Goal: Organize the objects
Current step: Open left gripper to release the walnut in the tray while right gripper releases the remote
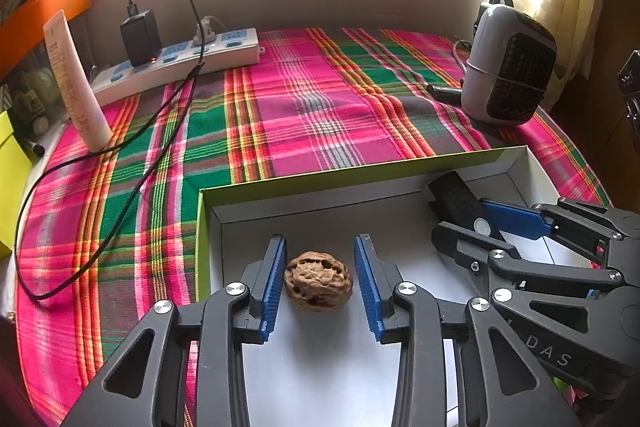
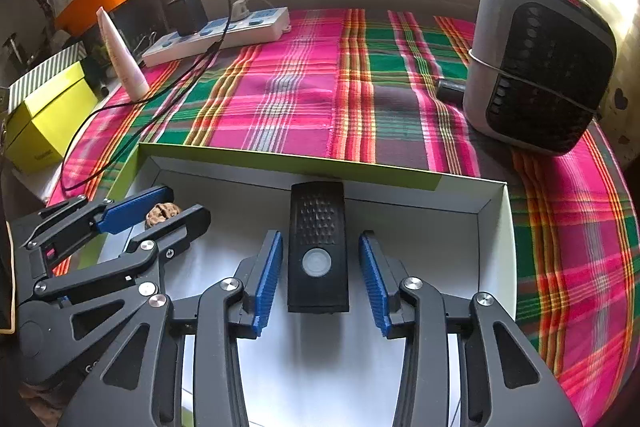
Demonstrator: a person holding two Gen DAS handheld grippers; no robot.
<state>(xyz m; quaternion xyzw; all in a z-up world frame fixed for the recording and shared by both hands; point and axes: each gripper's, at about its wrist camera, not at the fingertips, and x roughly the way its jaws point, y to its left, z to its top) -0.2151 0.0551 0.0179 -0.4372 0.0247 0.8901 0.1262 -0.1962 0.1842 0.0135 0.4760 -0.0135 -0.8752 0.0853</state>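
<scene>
A shallow white box with a green outer rim [image 1: 360,171] [image 2: 280,158] lies on the plaid cloth. A brown walnut [image 1: 319,285] [image 2: 162,213] rests on its floor. My left gripper [image 1: 320,247] [image 2: 185,202] is open around it, its blue pads close on either side without pressing. To the right a black remote-like device with a round button [image 2: 318,247] [image 1: 460,201] lies flat in the box. My right gripper [image 2: 320,235] [image 1: 464,215] straddles it, open, with a gap at each pad.
A plaid cloth [image 1: 320,107] covers the table. At the back left are a white power strip [image 1: 180,63] with a black adapter and a trailing cable, and a white tube [image 1: 76,87]. A grey heater [image 2: 540,63] stands back right. A yellow box [image 2: 48,123] sits far left.
</scene>
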